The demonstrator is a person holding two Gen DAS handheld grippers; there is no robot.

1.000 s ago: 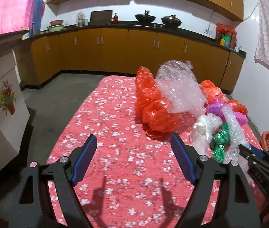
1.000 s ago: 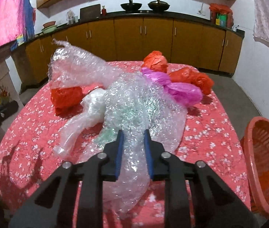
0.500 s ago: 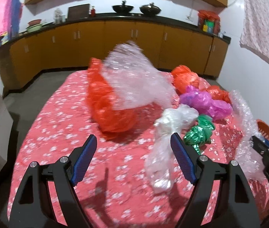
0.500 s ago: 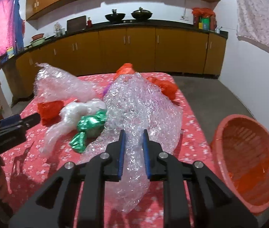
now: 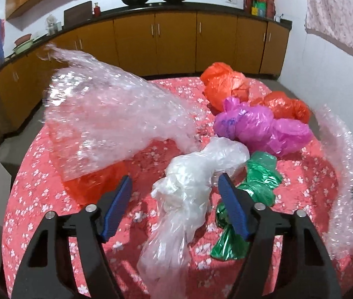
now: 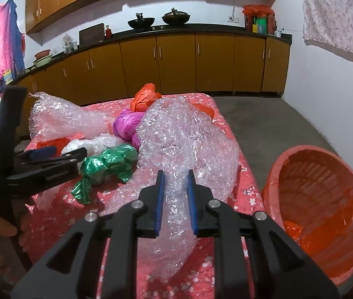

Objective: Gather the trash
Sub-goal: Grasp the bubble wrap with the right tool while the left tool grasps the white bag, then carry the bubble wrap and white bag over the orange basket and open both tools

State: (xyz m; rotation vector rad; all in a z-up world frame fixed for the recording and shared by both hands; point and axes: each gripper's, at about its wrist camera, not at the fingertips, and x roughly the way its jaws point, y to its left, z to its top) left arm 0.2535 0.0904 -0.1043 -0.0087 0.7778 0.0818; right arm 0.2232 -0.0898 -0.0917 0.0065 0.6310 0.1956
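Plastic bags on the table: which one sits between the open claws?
The white bag, between the closing left gripper. The green bag, purple bag and orange bags lie beyond.

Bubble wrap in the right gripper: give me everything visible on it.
The clear bubble-wrap sheet is crumpled, glossy and translucent. The right gripper is shut on a bunched neck of it; the wide upper part billows above the red floral tablecloth, and a loose tail hangs below the fingers. It hides part of the purple plastic bag. The orange plastic basket sits apart, to its right.
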